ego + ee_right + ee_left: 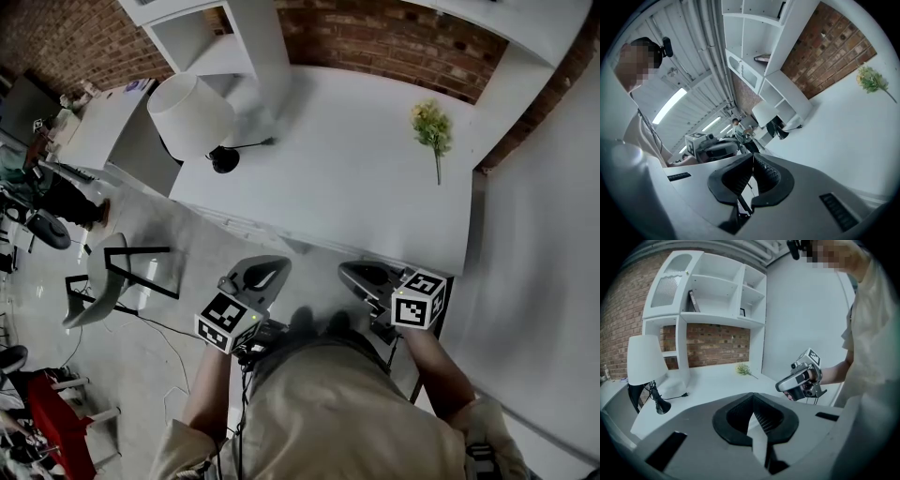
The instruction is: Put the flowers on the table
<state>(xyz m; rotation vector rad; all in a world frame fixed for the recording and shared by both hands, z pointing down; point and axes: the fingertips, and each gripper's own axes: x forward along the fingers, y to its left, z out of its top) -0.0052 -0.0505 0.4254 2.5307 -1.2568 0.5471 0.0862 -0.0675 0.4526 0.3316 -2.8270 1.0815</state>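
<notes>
Left gripper and right gripper, jaws together, hold nothing — flowers lie well ahead, likely light, limp — best pinched at the stem.

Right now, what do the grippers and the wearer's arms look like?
Both the left gripper and right gripper are grey moulded shells with black ribbed pads. Each carries a white cube with black square markers. Dark cables hang under the left one. The person wears a beige short-sleeved shirt.

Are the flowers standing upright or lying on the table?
Lying flat. The flowers rest on the white table, stem along its surface, with no vase.
</notes>
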